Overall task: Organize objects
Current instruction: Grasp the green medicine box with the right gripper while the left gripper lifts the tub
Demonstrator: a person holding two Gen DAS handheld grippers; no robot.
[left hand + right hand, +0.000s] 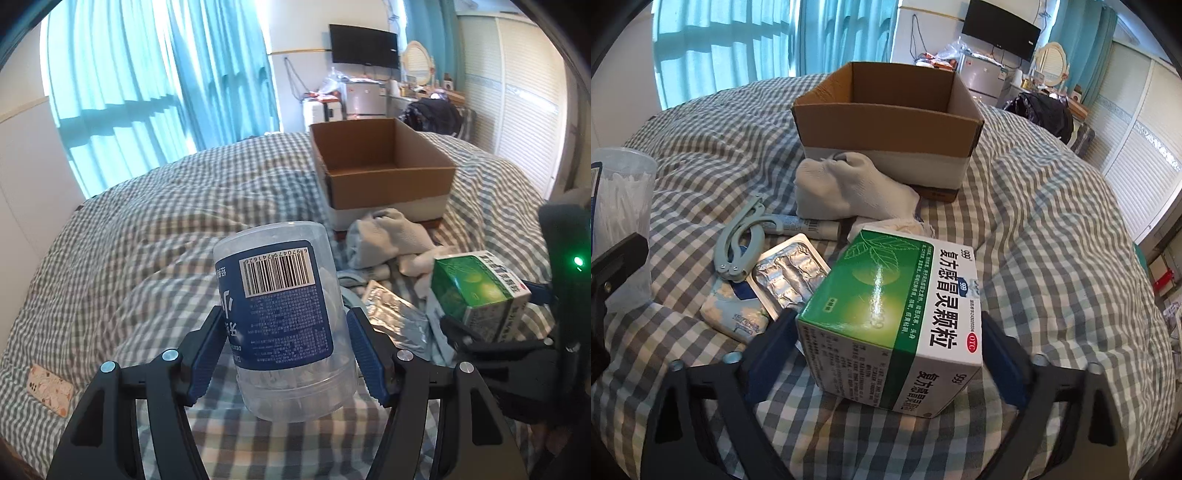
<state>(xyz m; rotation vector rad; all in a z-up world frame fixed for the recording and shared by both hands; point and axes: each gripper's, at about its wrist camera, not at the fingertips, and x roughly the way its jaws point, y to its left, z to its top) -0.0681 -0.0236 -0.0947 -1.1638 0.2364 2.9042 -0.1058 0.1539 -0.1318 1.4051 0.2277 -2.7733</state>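
My left gripper (286,332) is shut on a clear plastic canister of cotton swabs (284,314) with a blue label, held above the bed. It also shows in the right wrist view (622,206) at the left edge. My right gripper (886,332) is shut on a green and white medicine box (897,314), which also shows in the left wrist view (476,291). An open, empty cardboard box (380,162) (890,122) stands farther back on the bed.
On the checked bedspread (1052,240) lie grey socks (849,188), a folding hanger (742,243), a foil blister pack (790,273), a tissue packet (735,314) and a tube (809,223). A phone (48,389) lies at the bed's left edge. Wardrobe doors (524,122) stand to the right.
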